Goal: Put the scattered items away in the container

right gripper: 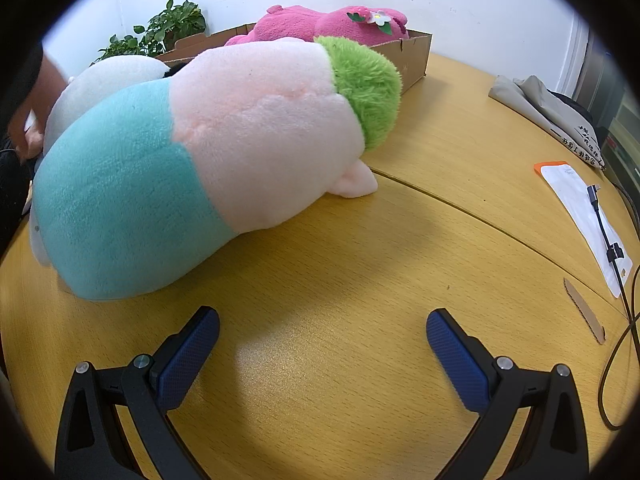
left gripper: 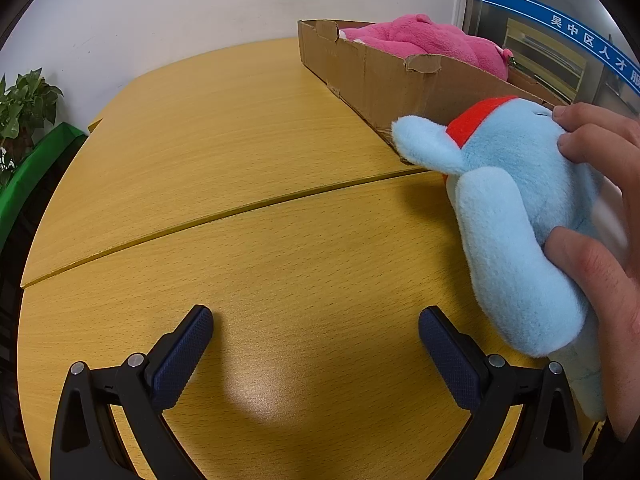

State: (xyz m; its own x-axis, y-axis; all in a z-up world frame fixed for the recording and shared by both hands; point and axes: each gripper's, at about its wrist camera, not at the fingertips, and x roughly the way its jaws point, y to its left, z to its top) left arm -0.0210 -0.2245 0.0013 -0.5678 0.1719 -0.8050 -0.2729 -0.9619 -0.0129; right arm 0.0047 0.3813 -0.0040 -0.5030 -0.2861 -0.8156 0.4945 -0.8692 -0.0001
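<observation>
Pink plush toy (left gripper: 432,42) inside cardboard box (left gripper: 380,76); blue plush toy (left gripper: 516,208) held by bare hand (left gripper: 600,200); both grippers' jaws wide open, empty, above table (left gripper: 240,200).

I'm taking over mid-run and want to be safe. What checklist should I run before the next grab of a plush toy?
1. Left tongs open and empty: ok.
2. Right tongs open and empty: ok.
3. Cardboard box has spare room beside the pink plush: cannot tell.
4. Blue plush free to grab: not ok, a bare hand holds it.
5. Pink-and-teal plush resting on the table, unobstructed: ok.
6. Cable away from the tongs: ok.
</observation>
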